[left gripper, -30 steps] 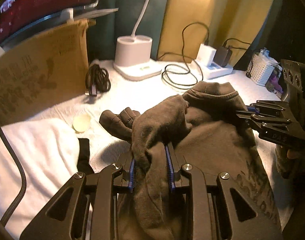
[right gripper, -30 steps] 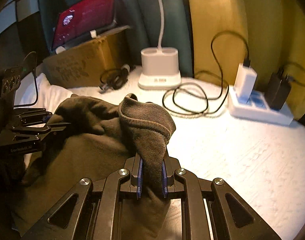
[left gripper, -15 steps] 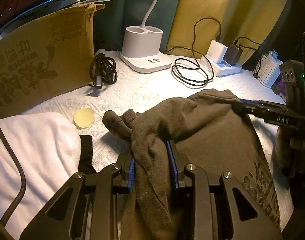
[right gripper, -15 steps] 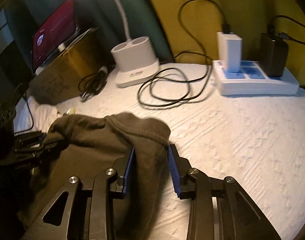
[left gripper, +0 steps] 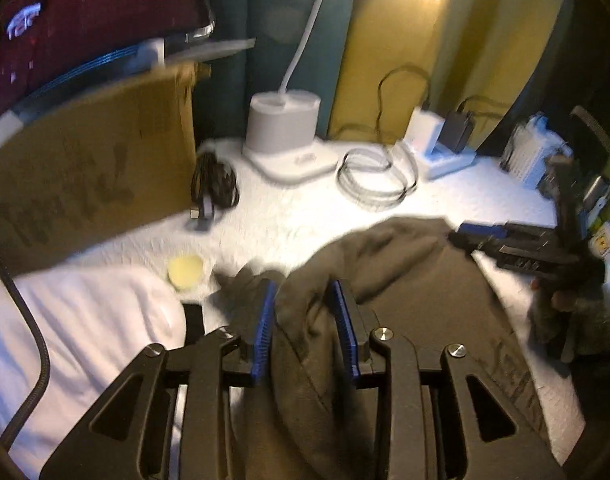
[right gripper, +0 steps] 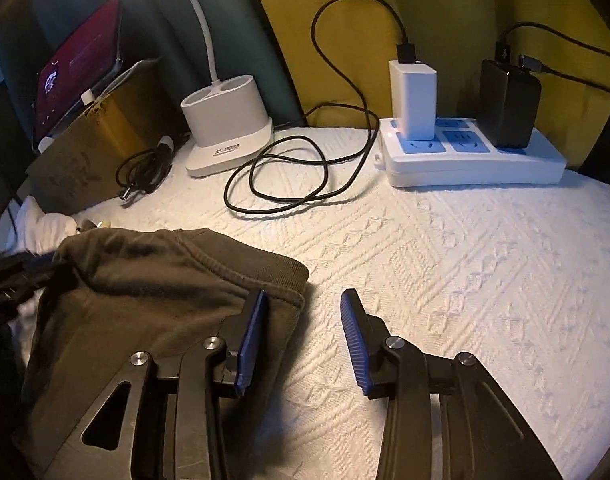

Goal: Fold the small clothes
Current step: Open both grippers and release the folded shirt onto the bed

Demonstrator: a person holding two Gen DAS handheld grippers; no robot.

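The left gripper point(left gripper: 305, 320) clamps a bunched fold of the dark olive garment point(right gripper: 153, 280), which lies on the white textured cover point(right gripper: 445, 264) near its front edge. The right gripper point(right gripper: 303, 332) has just been opening; its 2 pads stand apart, nothing gripped, the garment's ribbed hem touching 1 pad.

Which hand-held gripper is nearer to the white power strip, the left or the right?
Right. The right hand-held gripper stands open at the brown garment's ribbed edge, facing the power strip across bare cloth. The left hand-held gripper grips the garment's far side, farther away.
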